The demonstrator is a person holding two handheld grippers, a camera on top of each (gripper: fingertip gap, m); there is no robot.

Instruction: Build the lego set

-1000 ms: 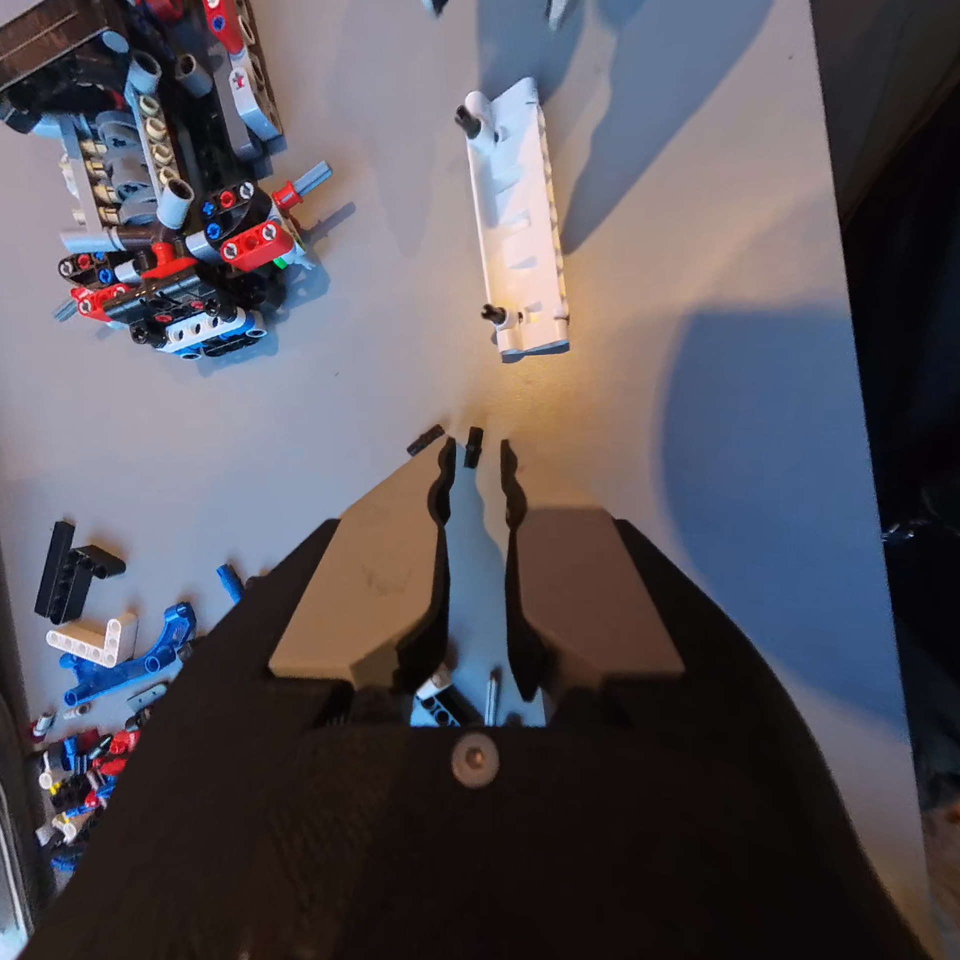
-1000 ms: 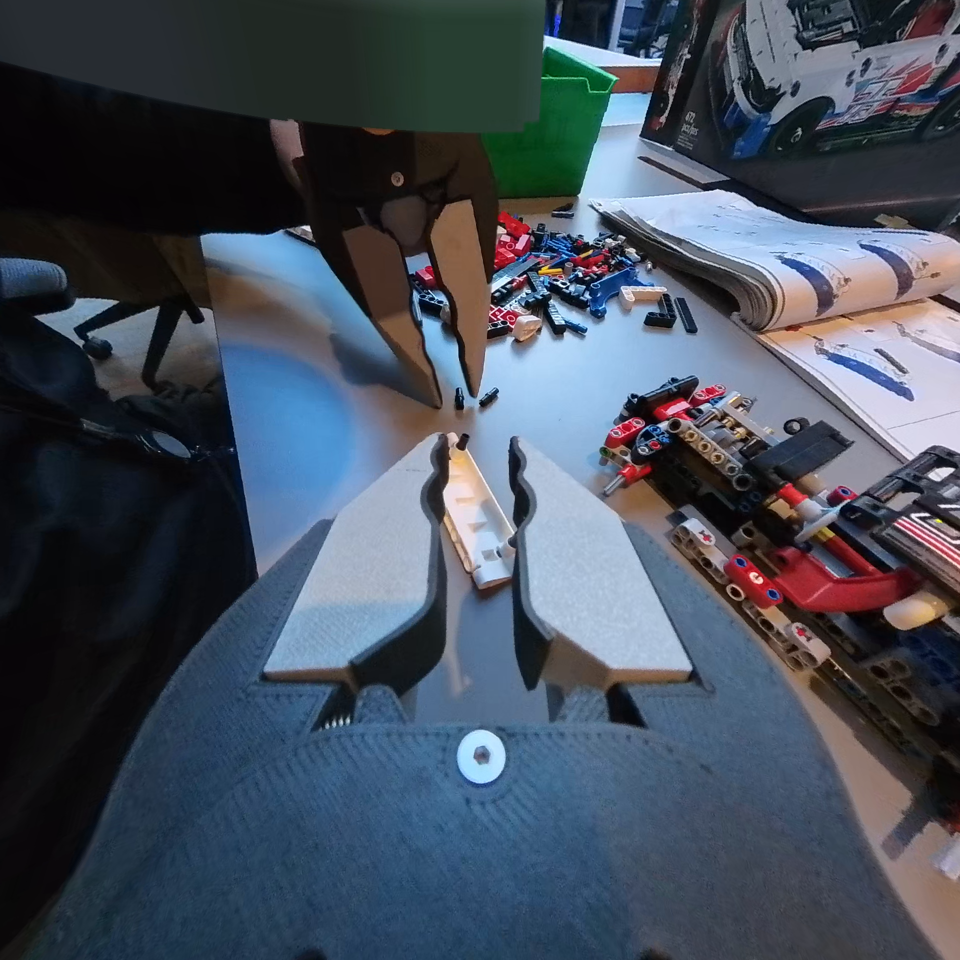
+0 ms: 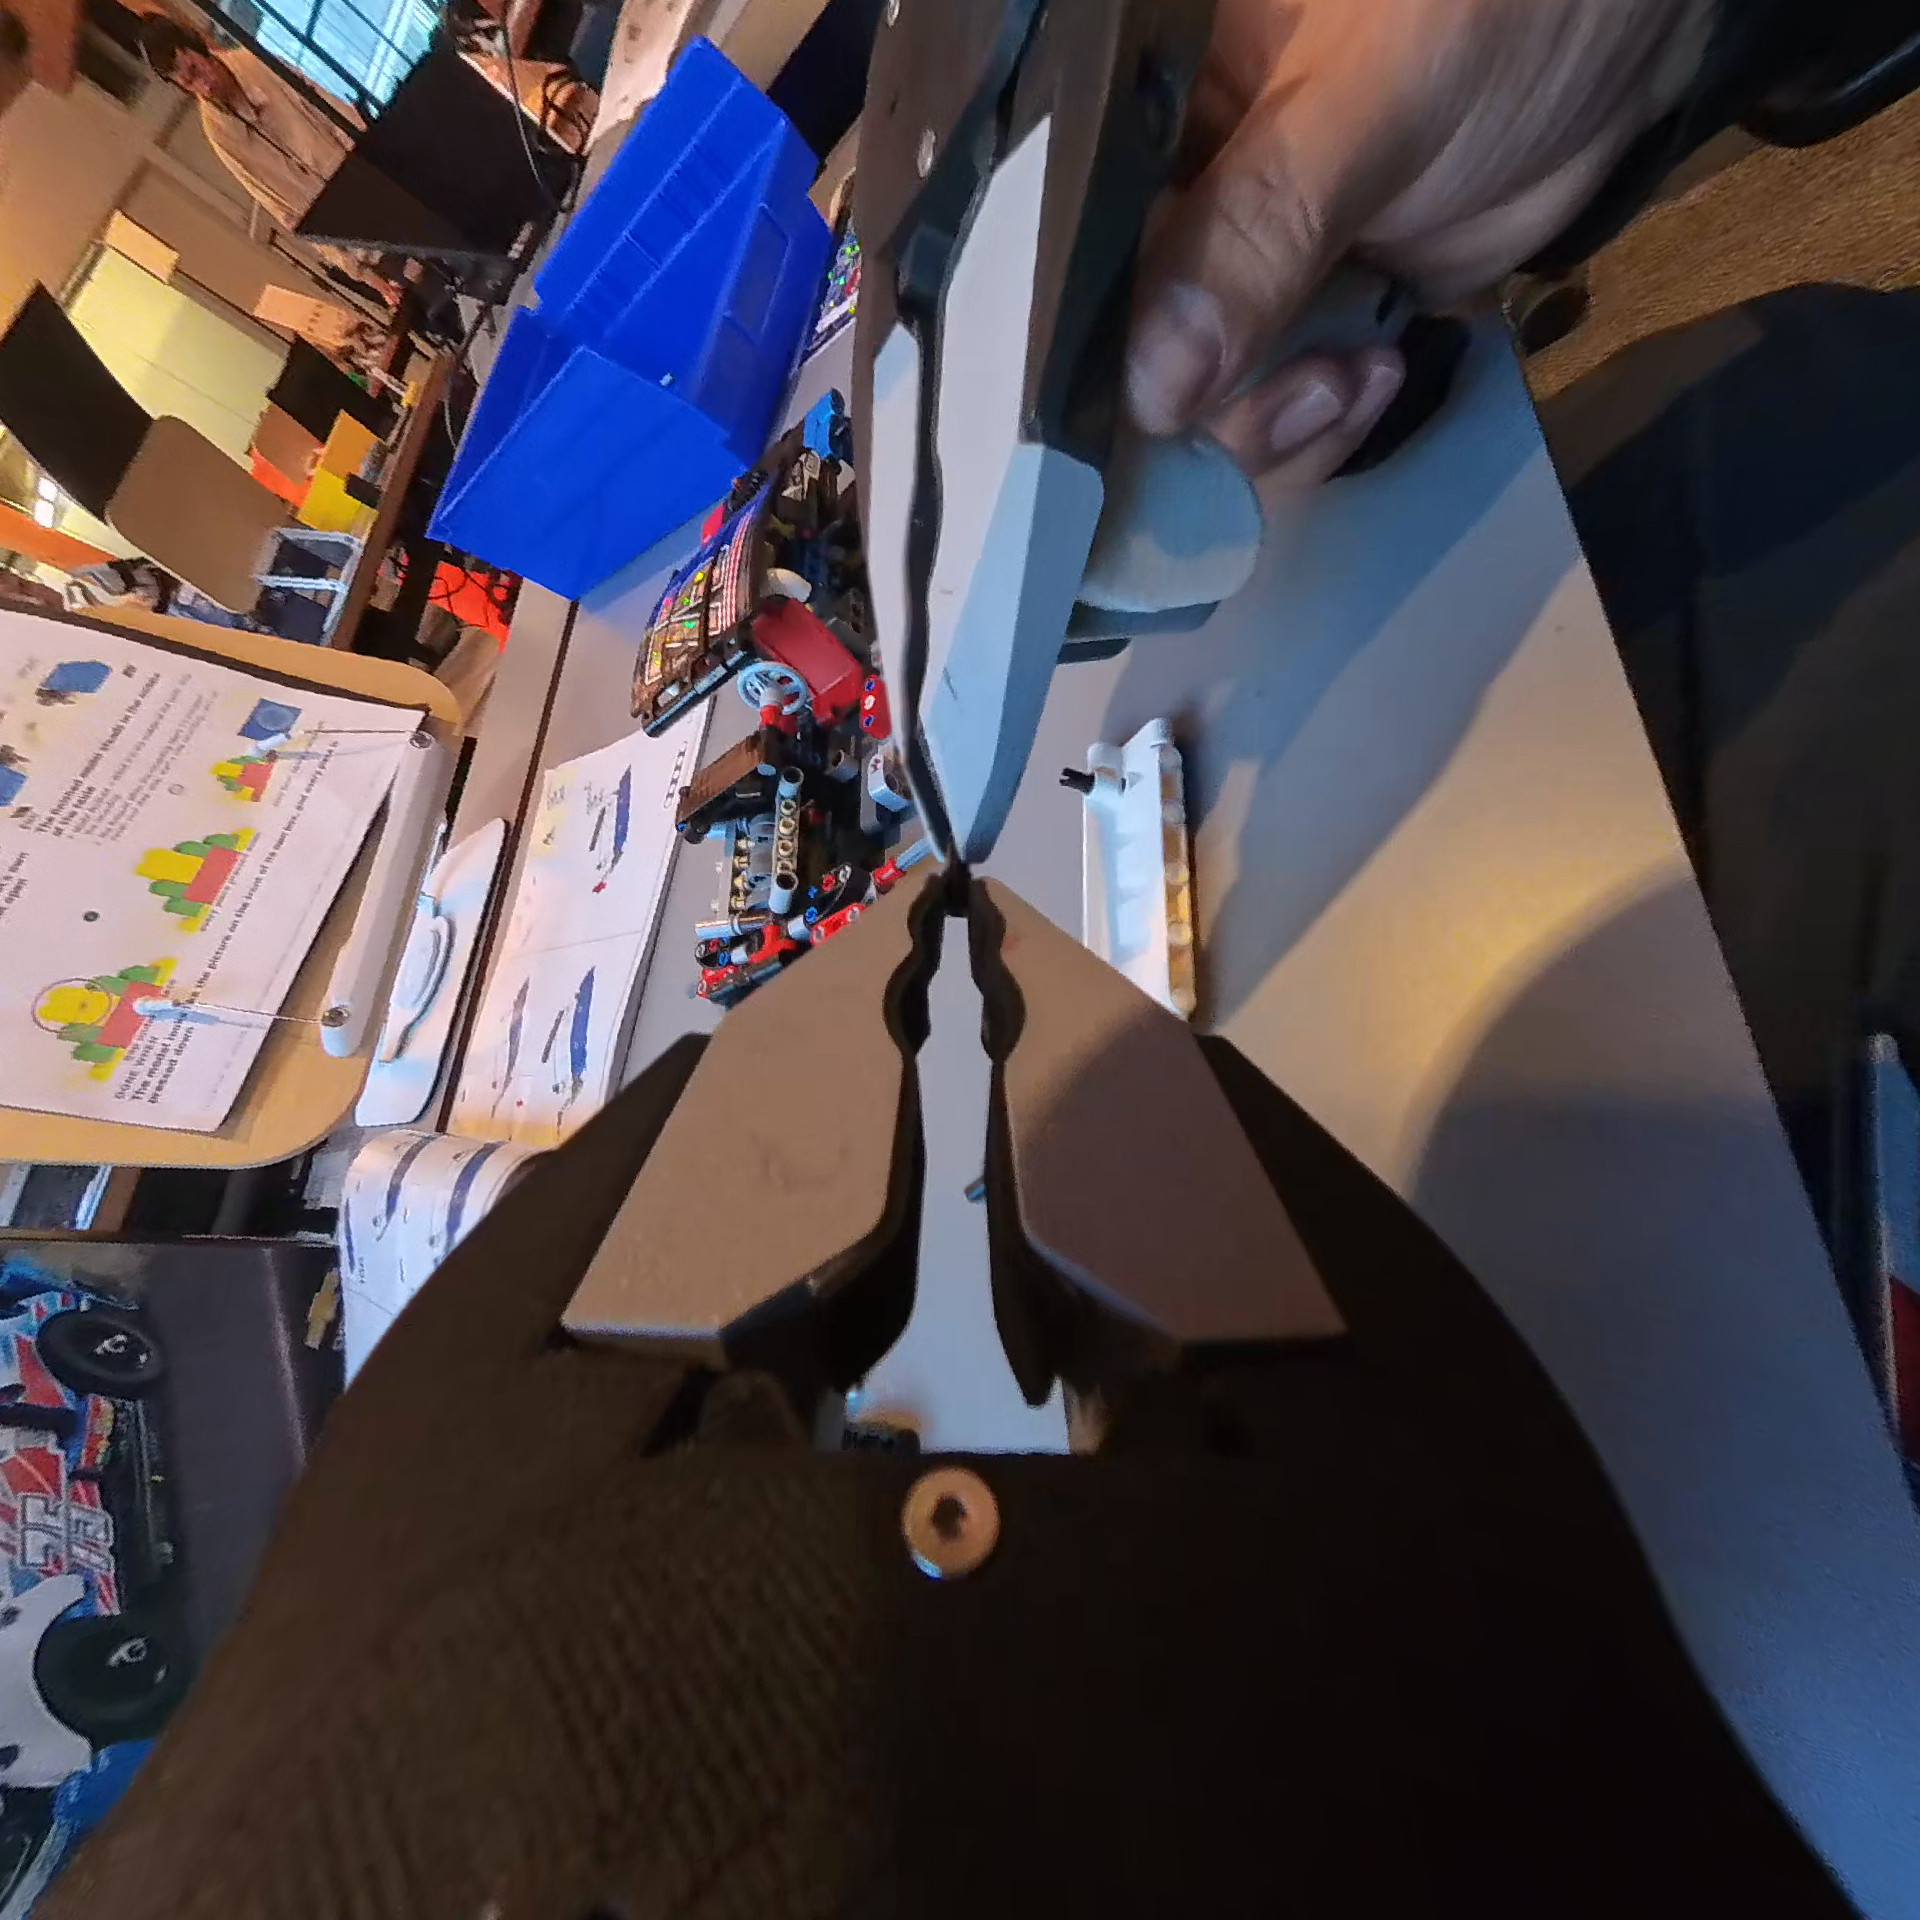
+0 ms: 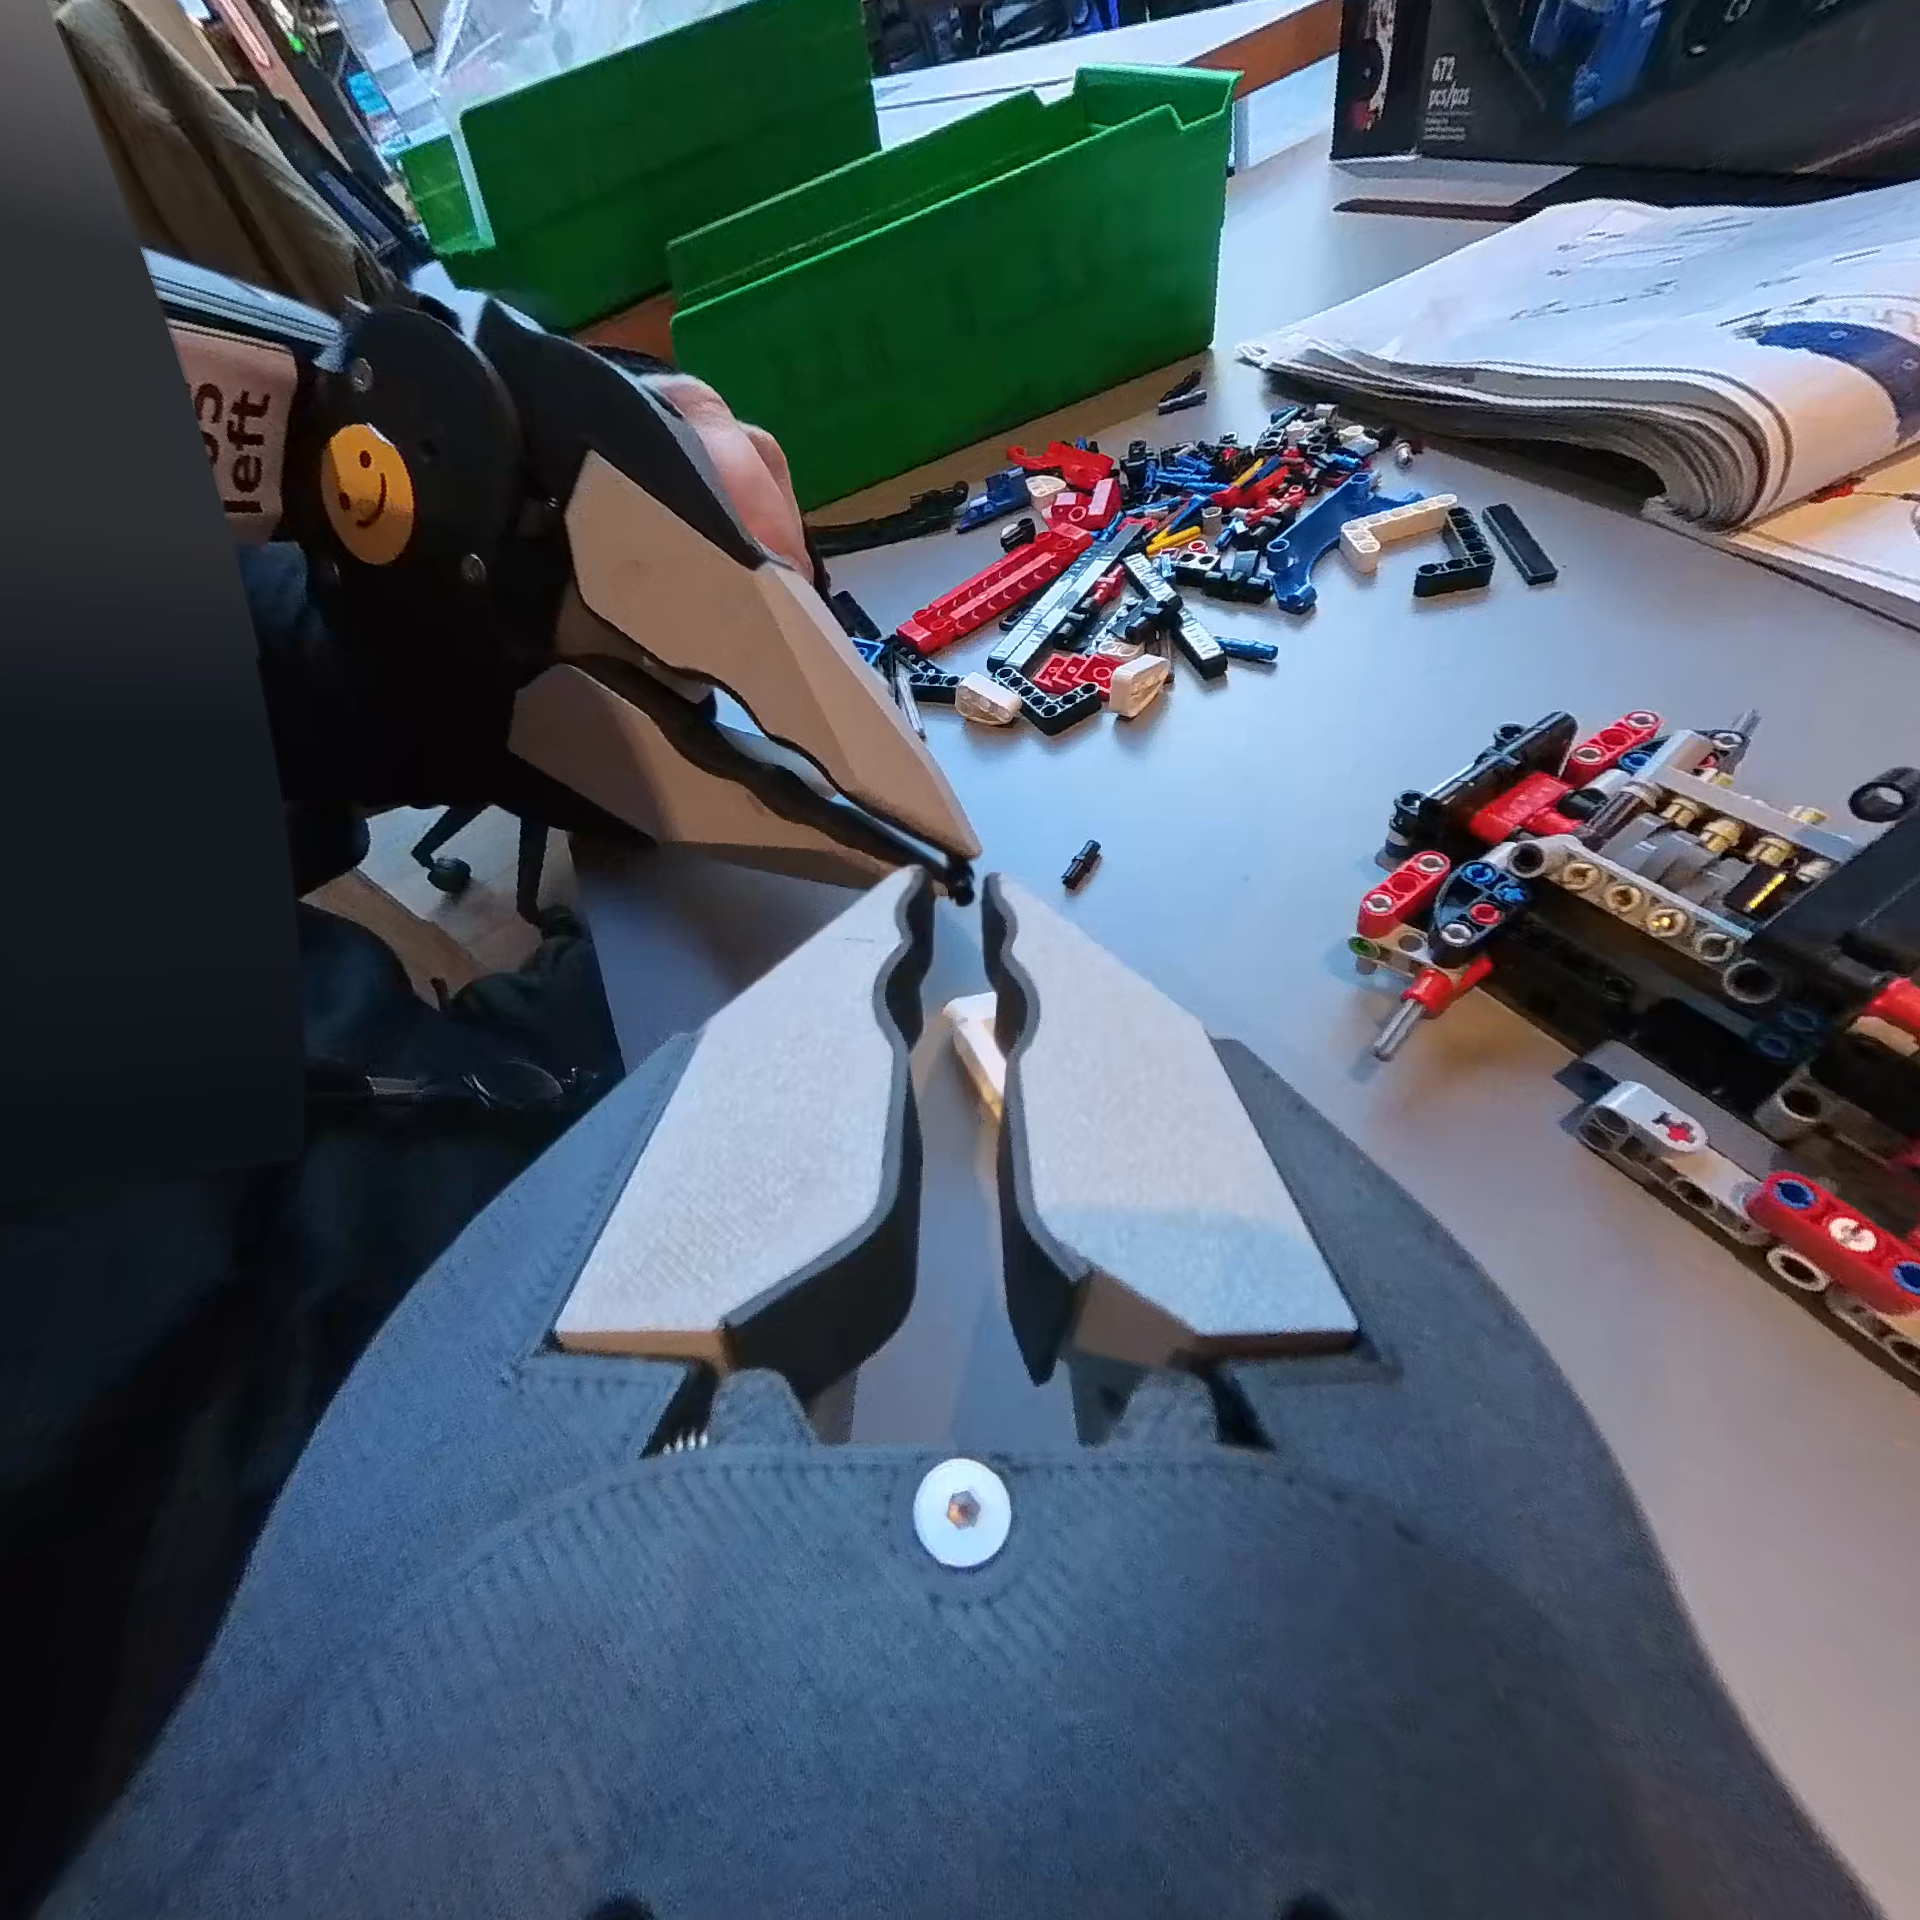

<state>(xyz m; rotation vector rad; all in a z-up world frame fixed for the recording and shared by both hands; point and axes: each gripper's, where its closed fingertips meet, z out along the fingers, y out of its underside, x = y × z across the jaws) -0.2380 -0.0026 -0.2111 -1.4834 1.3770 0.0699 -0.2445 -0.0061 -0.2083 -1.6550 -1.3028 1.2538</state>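
Black and small, a connector pin point(image 4: 958, 881) sits pinched in the tips of the left claw point(image 3: 954, 902), whose two fingers are pressed together on it. In the right wrist view this claw comes in from the left, raised off the grey surface point(image 4: 1299, 831), its tips just in front of the right claw point(image 4: 954, 896). The right claw's fingers stand a little apart, with a narrow gap between the tips and nothing gripped; the held pin is at the mouth of that gap, though whether it touches either finger cannot be told. A hand point(image 3: 1382, 208) grips the right claw's handle in the left wrist view.

Below the right claw, a long white panel point(image 3: 1132, 862) lies flat on the surface, with a black pin sticking out of its far end. A second loose black pin point(image 4: 1081, 863) lies on the surface just to the right of the claw tips.

Farther right is the partly built car chassis point(image 4: 1662, 883) in black, red and grey. Beyond the claws, a pile of loose pieces point(image 4: 1164, 582) is spread out, with green bins point(image 4: 935, 270) behind it and the open instruction booklet point(image 4: 1610, 343) to the right.
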